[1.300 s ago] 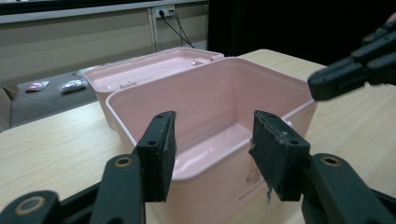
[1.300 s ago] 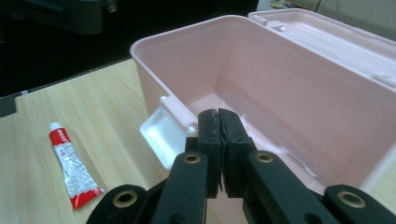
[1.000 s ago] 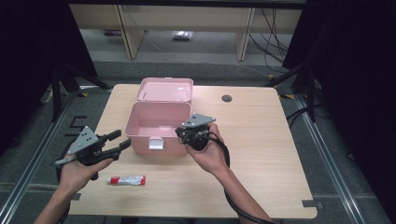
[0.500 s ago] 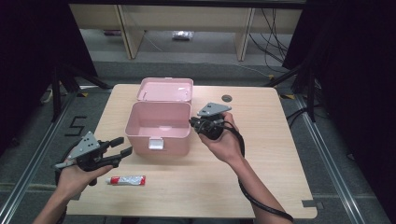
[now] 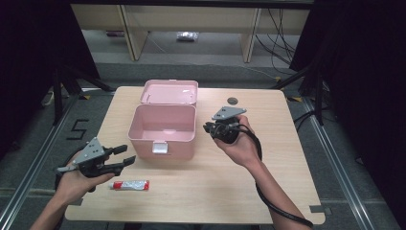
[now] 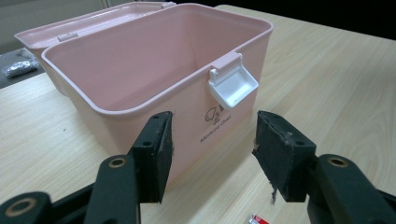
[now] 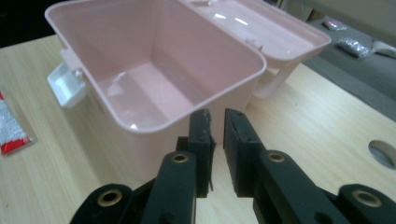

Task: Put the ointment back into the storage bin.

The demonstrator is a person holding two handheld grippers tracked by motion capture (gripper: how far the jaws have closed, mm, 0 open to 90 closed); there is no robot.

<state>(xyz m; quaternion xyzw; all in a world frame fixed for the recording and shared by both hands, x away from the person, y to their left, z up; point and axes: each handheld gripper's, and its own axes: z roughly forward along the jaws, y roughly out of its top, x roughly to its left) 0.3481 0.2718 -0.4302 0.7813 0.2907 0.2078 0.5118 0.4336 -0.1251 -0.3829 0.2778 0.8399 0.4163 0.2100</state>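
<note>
A pink plastic box stands open in the middle of the table, its lid folded back and its inside bare. A white latch hangs on its front wall. My left gripper is at the box's front left, open, its jaws aimed at the front wall with nothing between them. My right gripper hovers just right of the box. Its jaws have just been opening and stand a narrow gap apart, with nothing in the gap.
A small red and white tube lies on the table in front of the box, near my left hand, and also appears in the right gripper view. A round hole sits in the tabletop behind my right gripper. Shelving stands beyond the table's far edge.
My right hand has drawn away from the box's front right corner, going right and toward the far side. My left hand has stayed in place.
</note>
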